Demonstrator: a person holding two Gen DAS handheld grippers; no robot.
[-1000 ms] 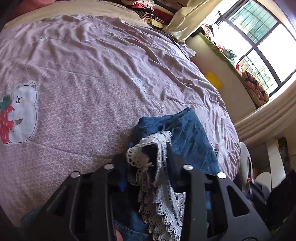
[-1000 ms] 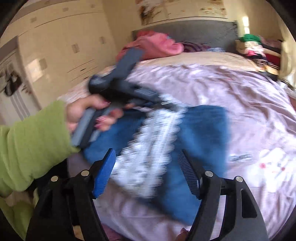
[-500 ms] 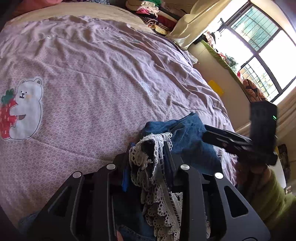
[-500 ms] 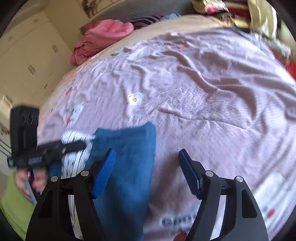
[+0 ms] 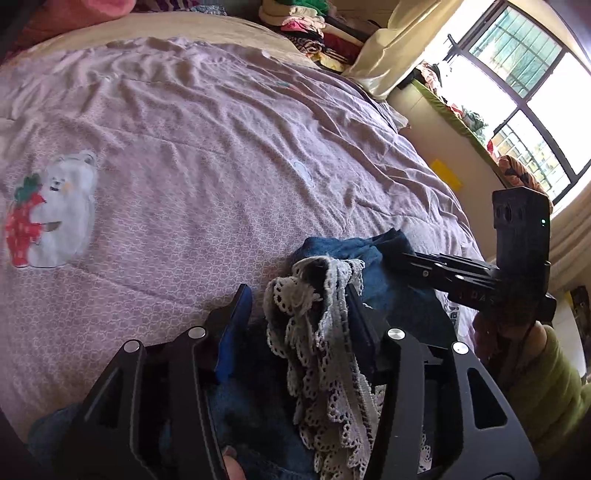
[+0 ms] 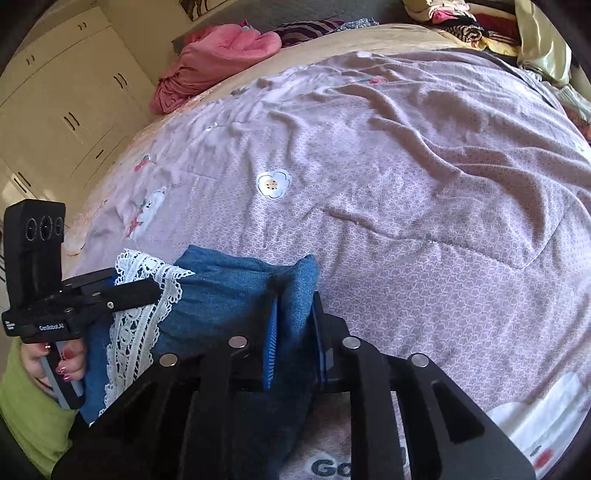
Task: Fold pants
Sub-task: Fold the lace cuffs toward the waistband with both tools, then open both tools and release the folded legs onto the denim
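Observation:
Blue denim pants (image 6: 229, 280) with a white lace hem (image 6: 147, 321) lie bunched at the near edge of a mauve quilt (image 5: 184, 184). My right gripper (image 6: 295, 295) is closing, and its blue pads pinch a raised fold of the denim. In the left wrist view it comes in from the right (image 5: 406, 258) onto the blue cloth (image 5: 384, 247). My left gripper (image 5: 295, 291) is opening. The lace hem (image 5: 321, 332) still hangs between its jaws against the right finger, with a gap beside the left pad (image 5: 232, 325). The right wrist view shows it at the left (image 6: 147, 284).
Both grippers are held by a person's hands in green sleeves (image 6: 33, 387) (image 5: 546, 387). A pink blanket (image 6: 214, 59) and stacked clothes (image 5: 314, 26) sit at the head of the bed. Wardrobe doors (image 6: 55, 110) stand left, a barred window (image 5: 517, 92) right. The quilt stretches wide beyond the pants.
My right gripper swung across to the blue corner of the pants and closed its jaws on it. My left gripper's jaws have spread apart around the lace hem.

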